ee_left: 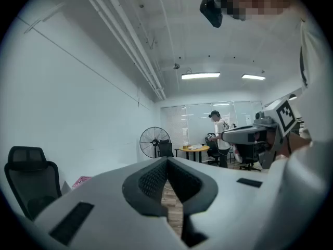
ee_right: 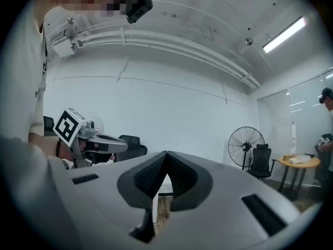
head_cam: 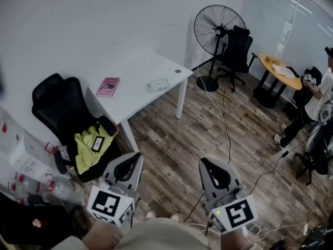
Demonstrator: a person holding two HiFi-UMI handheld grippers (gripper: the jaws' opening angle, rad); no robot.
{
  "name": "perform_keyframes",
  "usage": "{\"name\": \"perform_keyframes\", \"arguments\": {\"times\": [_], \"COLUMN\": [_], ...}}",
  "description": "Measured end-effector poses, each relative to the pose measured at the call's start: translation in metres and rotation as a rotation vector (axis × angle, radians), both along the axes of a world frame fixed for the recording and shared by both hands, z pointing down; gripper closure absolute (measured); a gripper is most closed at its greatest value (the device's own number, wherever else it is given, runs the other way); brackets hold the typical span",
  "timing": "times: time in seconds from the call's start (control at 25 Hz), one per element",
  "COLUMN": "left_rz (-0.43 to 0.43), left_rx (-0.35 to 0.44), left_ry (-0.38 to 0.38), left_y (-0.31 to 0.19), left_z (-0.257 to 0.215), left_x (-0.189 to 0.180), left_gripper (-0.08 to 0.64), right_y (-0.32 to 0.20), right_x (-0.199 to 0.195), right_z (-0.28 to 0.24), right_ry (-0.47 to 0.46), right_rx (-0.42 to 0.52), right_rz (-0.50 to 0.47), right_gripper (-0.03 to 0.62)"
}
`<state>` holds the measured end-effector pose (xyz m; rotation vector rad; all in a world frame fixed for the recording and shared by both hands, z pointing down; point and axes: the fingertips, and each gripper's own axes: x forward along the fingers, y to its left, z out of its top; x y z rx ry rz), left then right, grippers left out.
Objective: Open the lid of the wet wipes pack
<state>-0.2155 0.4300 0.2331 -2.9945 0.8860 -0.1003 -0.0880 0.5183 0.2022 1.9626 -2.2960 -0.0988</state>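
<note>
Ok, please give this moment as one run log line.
left gripper: shut, empty | right gripper: shut, empty | wet wipes pack: on table, far from both grippers

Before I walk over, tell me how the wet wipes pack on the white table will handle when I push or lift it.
The wet wipes pack lies flat and low on the white table, so tipping or rolling seems unlikely. Its soft-looking outline suggests it gives when squeezed. On that smooth top it may slide if pushed.
</note>
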Motion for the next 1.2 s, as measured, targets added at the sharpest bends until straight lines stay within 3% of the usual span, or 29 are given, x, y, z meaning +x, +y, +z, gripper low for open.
{"name": "perform_keyframes", "arguments": {"times": [0.64,0.76,1.2], "left_rz": [-0.01,-0.006,-0.026], "left_rx": [0.027,0.02,0.055], "left_ry": [-0.029,-0.026,-0.041], "left_y": [0.017,0.022,0.044], "left_z": [0.006,0.006,0.009], "left_x": [0.0,0.006,0.025], "left_gripper": [0.538,0.538,0.538], "right_y": [0.018,0.022,0.045], "right_x": [0.004,0.011,0.04], "right_z": [-0.004,-0.006,0.004], "right_ry": [-0.047,-0.077,-0.089], "right_rx": [0.049,0.061,0.055], "right_rz": [-0.009,-0.003,0.014], "right_gripper": [0.564,0.425,0.417]}}
